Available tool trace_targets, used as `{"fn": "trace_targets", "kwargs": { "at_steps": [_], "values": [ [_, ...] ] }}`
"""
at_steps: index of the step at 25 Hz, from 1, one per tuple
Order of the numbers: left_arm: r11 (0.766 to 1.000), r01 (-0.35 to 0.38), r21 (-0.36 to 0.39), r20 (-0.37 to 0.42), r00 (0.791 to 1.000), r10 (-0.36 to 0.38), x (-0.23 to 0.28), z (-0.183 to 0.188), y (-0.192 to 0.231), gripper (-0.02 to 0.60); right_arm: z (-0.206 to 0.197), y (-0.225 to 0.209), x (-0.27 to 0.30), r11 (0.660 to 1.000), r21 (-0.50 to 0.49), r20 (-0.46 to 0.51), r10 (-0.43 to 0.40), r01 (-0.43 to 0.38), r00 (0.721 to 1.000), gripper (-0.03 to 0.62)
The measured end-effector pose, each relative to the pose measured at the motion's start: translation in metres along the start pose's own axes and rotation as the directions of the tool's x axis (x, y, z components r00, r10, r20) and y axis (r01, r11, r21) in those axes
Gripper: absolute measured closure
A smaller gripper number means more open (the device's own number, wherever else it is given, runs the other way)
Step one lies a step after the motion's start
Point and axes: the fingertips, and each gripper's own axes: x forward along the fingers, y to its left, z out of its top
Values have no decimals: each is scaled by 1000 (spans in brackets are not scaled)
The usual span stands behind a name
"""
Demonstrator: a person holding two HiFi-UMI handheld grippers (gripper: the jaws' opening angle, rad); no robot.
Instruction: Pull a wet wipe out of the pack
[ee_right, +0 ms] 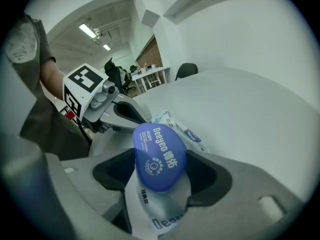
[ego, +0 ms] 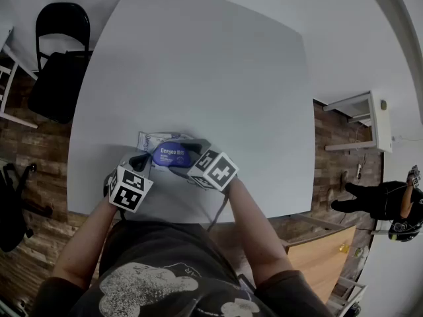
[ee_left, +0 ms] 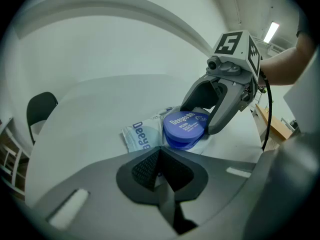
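A white table [ego: 198, 78] stands on a brown wood-plank floor [ego: 26, 157]. A black chair [ego: 61, 51] sits off the table's far left corner. Right of the table are a white shelf unit [ego: 362, 121] and a light wooden cabinet [ego: 320, 259]. A white wall [ego: 344, 18] rises behind the table, and ceiling strip lights [ee_right: 88, 30] glow beyond it

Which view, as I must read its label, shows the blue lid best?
The right gripper view: the blue lid fills the centre, print legible. The left gripper view shows it smaller; the head view, only a small blue patch.
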Motion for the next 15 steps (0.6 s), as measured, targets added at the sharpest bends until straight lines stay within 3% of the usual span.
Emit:
{"fn": "trace_targets", "kwargs": {
  "at_steps": [6, 15],
  "values": [
    [1000, 1, -1, 1, 1000, -1, 0, 1, 1, 565, 2, 1, -3, 1000, -24, -5, -13, 13, 1000, 283],
    [1000, 2, 0, 3, 1000, -2, 0, 1, 0, 565, 5, 6, -7, 969, -155, 59, -186, 193, 981, 283]
  ]
}}
